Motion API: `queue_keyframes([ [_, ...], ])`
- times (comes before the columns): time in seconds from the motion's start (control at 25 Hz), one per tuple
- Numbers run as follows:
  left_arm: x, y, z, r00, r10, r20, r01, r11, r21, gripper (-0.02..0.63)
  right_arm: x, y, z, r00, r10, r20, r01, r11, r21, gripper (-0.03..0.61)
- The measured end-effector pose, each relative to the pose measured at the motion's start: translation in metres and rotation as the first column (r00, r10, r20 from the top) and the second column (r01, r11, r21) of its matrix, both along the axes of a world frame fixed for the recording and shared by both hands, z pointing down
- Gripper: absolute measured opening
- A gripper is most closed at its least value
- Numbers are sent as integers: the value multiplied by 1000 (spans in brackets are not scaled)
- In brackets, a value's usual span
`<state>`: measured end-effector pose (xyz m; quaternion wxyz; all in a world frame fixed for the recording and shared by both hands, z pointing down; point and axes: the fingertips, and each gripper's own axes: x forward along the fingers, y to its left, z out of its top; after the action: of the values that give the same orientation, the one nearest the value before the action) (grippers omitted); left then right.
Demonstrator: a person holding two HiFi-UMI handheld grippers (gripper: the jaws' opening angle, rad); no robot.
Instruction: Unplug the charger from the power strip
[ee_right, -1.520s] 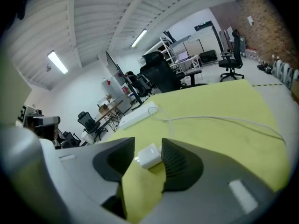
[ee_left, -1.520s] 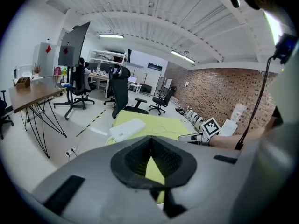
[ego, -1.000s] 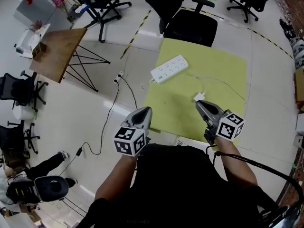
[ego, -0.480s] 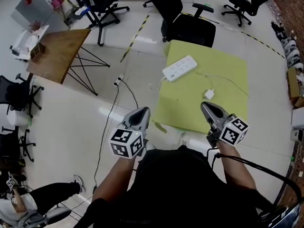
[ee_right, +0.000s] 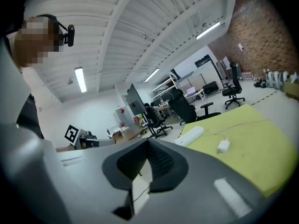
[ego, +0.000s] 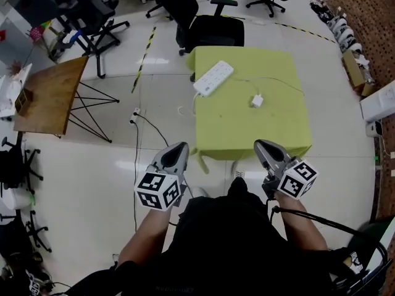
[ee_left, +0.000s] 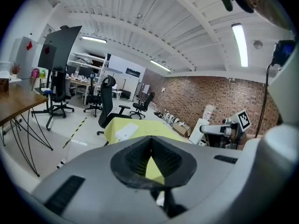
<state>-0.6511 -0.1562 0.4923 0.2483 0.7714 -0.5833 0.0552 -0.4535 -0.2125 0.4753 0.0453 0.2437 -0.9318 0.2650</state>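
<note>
A white power strip (ego: 213,78) lies at the far left of the yellow-green table (ego: 278,128). The white charger (ego: 257,100) rests on the cloth apart from the strip, a thin white cable trailing from it. My left gripper (ego: 178,151) and right gripper (ego: 261,147) hover short of the table's near edge, both shut and holding nothing. In the right gripper view the power strip (ee_right: 191,134) and charger (ee_right: 224,146) sit well beyond the right gripper (ee_right: 148,141). In the left gripper view the power strip (ee_left: 126,131) shows past the left gripper (ee_left: 150,139).
A black office chair (ego: 207,26) stands behind the table. A wooden table (ego: 52,94) on thin black legs is at the left. A black cable with a plug (ego: 136,113) runs across the floor. Boxes (ego: 378,101) line the right wall.
Both grippers have drawn back from the table toward the person and risen a little. The right gripper, earlier over the cloth near the charger, now hangs short of the table's near edge.
</note>
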Motion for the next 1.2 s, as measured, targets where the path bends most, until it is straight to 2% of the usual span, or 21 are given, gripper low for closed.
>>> queue_keyframes([
  [0.28, 12, -7, 1, 996, 84, -10, -84, 996, 12, 6, 31, 36, 4, 994, 102, -41, -101, 995, 20, 2],
  [0.52, 29, -9, -5, 996, 87, -4, -87, 996, 12, 6, 58, 35, 27, 990, 136, -45, -139, 989, -58, 0],
  [0.6, 28, -9, -9, 997, 71, -10, -71, 997, 15, 6, 61, 32, 27, 990, 136, -43, -139, 988, -71, 0],
  [1.0, 54, -12, -14, 997, 82, -4, -82, 996, 27, 6, 61, 26, 10, 997, 45, -70, -45, 999, 1, 0],
  [1.2, 52, -10, -13, 997, 74, -1, -74, 997, 26, 6, 62, 22, 8, 996, 42, -73, -42, 999, 5, 0],
])
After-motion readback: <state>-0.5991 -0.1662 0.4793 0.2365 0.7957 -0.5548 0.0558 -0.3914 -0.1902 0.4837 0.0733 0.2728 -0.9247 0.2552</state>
